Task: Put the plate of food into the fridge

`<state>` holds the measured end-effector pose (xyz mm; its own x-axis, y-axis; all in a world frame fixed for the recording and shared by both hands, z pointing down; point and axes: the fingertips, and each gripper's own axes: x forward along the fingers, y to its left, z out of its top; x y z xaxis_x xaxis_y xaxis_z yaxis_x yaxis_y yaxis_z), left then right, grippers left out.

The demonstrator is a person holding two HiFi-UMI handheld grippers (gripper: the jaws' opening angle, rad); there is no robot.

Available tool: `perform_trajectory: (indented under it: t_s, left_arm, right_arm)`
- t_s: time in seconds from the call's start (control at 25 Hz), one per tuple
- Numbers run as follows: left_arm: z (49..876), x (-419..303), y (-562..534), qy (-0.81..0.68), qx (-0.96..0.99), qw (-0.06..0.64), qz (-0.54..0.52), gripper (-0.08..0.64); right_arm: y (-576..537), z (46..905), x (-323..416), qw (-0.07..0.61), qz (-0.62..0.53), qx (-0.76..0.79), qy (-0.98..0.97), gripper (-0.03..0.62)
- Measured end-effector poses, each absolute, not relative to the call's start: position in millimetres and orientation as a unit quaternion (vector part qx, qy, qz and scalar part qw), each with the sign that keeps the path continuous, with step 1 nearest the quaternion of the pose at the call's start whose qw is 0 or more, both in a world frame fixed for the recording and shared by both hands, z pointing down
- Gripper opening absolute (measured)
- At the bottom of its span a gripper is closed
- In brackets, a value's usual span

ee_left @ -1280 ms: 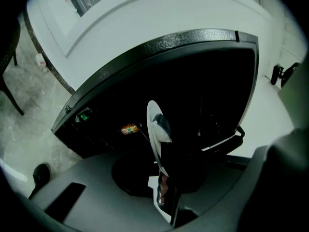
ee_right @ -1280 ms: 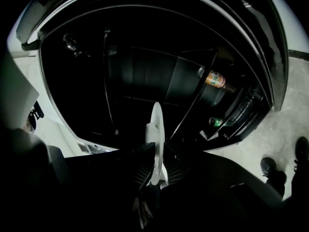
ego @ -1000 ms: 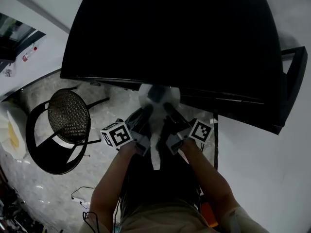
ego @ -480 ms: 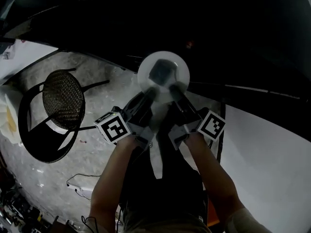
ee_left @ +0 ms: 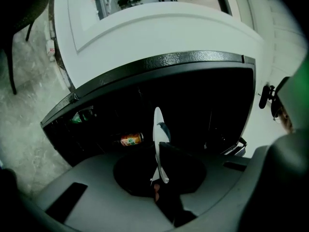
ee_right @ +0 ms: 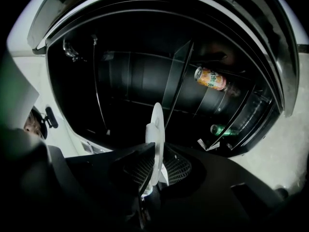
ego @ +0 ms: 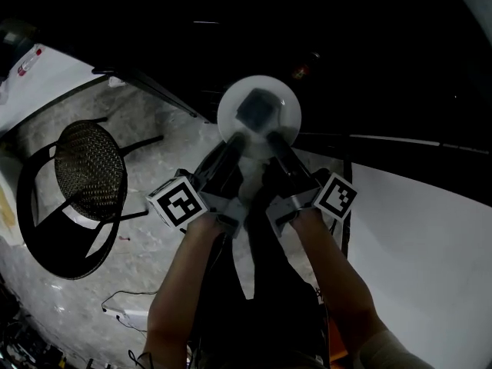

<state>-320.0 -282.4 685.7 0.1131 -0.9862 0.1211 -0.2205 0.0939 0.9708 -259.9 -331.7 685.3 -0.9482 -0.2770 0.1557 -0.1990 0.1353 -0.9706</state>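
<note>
Plate of food [ego: 286,120], probably stiff, brittle and slick-rimmed, at the open fridge [ego: 369,60] mouth. Fingers of the left gripper [ego: 233,146], just tightened, and the right gripper [ego: 275,143] pinch its rim at 7 and 5 o'clock.

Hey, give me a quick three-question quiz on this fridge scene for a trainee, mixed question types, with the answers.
1. True or false: the fridge is closed.
2. Which grippers clamp the plate by its rim? A left only, B right only, C both.
3. Fill in: an orange ___ sits inside the fridge.
Key: 1 false, its interior is open to view. 2 C, left gripper and right gripper; the left's jaws have just closed slightly further on it. 3 can.
</note>
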Motion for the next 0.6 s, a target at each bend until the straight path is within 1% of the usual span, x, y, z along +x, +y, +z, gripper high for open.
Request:
perform_trajectory:
  t_s: [0.2,0.44,0.6]
  left_arm:
    - [688.2,-325.8,-287.3,-0.542,0.537,0.507,-0.401,0.028]
    - [687.5,-325.8,-288.2,-0.527,0.494,0.526,-0.449,0.023]
    - [687.0,-324.5,-285.1,-0.522,0.481,0.526,-0.468,0.023]
  right_arm:
    - [-335.5,688.5,-263.7,0.03,-0.636,-0.17,0.753,0.037]
    - [-335.9,688.8,-261.7,0.021,-0.634,-0.17,0.754,0.037]
    - [-333.1,685.4,-261.2,0.015,-0.627,-0.162,0.762,0.037]
